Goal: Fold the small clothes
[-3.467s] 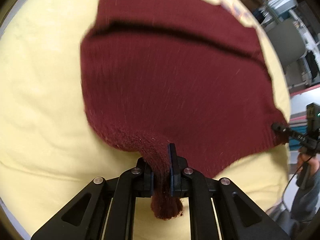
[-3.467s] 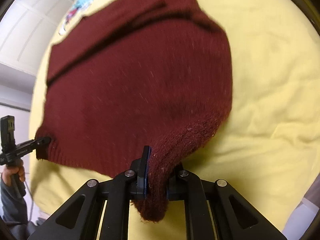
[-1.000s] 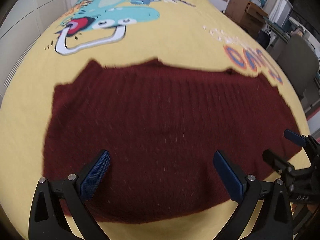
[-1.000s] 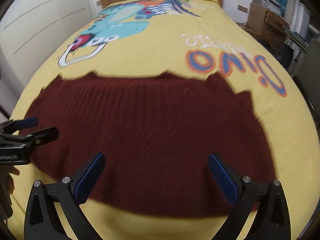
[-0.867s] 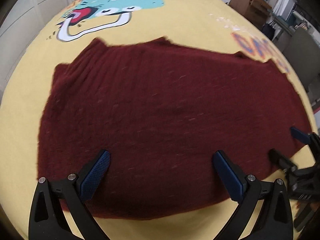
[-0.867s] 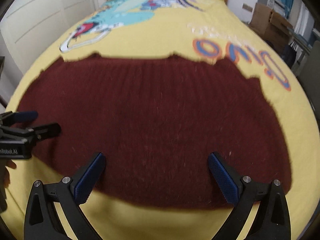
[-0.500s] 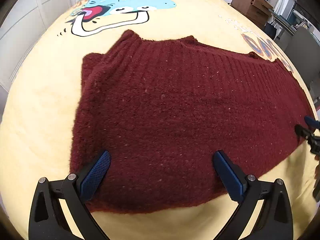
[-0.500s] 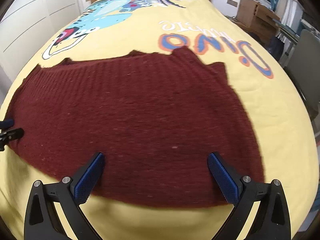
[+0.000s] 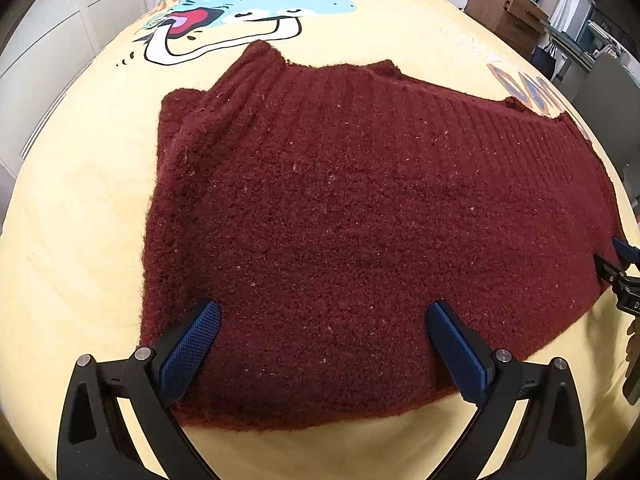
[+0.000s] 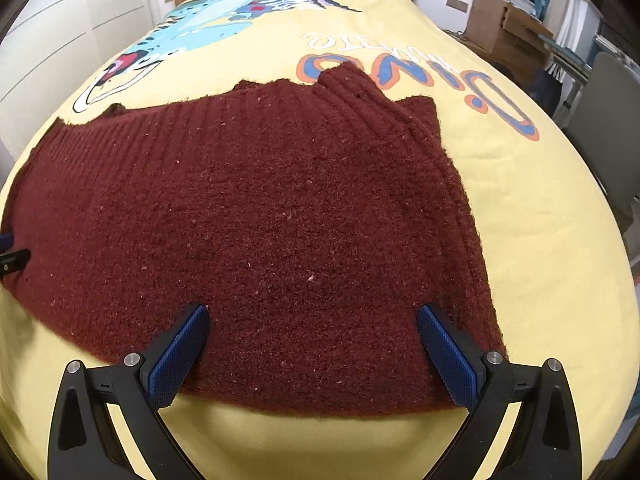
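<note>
A dark red knitted sweater (image 9: 360, 220) lies folded flat on the yellow bed cover (image 9: 80, 240); it also fills the right wrist view (image 10: 260, 220). My left gripper (image 9: 324, 344) is open and empty, its blue pads just above the sweater's near left part. My right gripper (image 10: 312, 344) is open and empty above the sweater's near right part. The right gripper's tips show at the left wrist view's right edge (image 9: 618, 268). The left gripper's tip shows at the right wrist view's left edge (image 10: 12, 258).
The yellow cover (image 10: 540, 220) carries a dinosaur print (image 9: 248, 4) and lettering (image 10: 420, 68). White cupboard doors (image 10: 60, 20) stand at the left. Cardboard boxes (image 10: 504, 28) and a grey chair (image 10: 608, 120) stand to the right of the bed.
3.5 s ago both grippers were shut on the sweater's edge and carried it. They have let go and opened. Over the last second both moved closer and outward over the sweater's ends.
</note>
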Available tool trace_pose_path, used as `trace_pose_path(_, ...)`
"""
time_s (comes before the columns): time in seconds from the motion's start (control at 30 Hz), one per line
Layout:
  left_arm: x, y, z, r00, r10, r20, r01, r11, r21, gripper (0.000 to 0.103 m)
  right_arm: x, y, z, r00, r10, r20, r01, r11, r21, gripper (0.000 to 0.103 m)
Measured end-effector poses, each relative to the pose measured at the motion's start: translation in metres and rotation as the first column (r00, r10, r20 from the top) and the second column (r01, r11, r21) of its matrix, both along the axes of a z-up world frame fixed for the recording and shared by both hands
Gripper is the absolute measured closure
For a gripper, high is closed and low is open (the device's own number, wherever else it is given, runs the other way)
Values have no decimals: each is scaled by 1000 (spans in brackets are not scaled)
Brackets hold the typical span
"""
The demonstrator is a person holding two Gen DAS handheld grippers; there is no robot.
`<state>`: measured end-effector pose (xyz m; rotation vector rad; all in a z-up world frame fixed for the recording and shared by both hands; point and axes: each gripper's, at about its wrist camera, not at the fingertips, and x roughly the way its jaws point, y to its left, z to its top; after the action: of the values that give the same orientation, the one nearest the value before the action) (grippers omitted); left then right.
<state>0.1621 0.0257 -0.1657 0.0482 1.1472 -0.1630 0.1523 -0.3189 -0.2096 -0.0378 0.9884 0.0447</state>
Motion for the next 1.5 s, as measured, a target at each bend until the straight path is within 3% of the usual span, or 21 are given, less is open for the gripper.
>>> trace_pose_path(0.17, 6, 6, 19, 999, -5, -46, 2, 999, -49, 1, 2, 1, 14, 999, -5, -41, 5, 1000, -3, 0)
trace_pose_path(0.3, 5, 27, 49, 999, 31, -23, -34, 993, -111, 1, -10, 2, 31, 999, -10, -37, 12, 999, 33, 0)
trace_pose_path(0.4, 9, 48, 60, 998, 69, -13, -70, 991, -114, 1, -23, 6, 40, 999, -1, -34, 2, 1000, 28, 0)
trace_pose_path(0.53, 13, 79, 47, 988, 138, -73, -146, 981, -127, 1, -39, 9, 46, 999, -5, -33, 6, 999, 37, 0)
trace_pose_path(0.7, 21, 100, 14, 971, 164, -176, -204, 949, -242, 2, -56, 6, 45, 998, -22, -52, 24, 999, 43, 0)
trace_pose_path(0.8, 28, 99, -2, 966, 146, -212, -202, 941, -272, 2, -58, 3, 40, 998, -16, -67, 18, 999, 28, 0)
trace_pose_path(0.93, 33, 90, -4, 974, 110, -197, -165, 943, -289, 2, -60, -3, 33, 996, -35, -87, 37, 999, 19, 0)
trace_pose_path(0.97, 33, 88, -4, 976, 95, -198, -152, 943, -297, 4, -60, -5, 32, 995, -42, -89, 44, 999, 21, 0)
trace_pose_path(1.13, 35, 67, -3, 977, 38, -208, -100, 951, -294, 38, -60, -12, 28, 993, -64, -98, 67, 997, 28, 0)
trace_pose_path(1.2, 37, 59, -1, 976, 26, -218, -97, 942, -323, 65, -61, -14, 28, 993, -71, -98, 75, 997, 31, 0)
trace_pose_path(1.23, 37, 55, 1, 975, 18, -222, -93, 938, -334, 69, -61, -15, 28, 993, -74, -96, 78, 996, 33, 0)
trace_pose_path(1.37, 37, 43, 18, 978, 4, -208, -68, 950, -305, 75, -61, -23, 30, 992, -91, -92, 95, 994, 46, 0)
trace_pose_path(1.5, 38, 30, 47, 983, -3, -185, -62, 936, -347, 76, -62, -34, 35, 991, -109, -77, 114, 991, 64, 0)
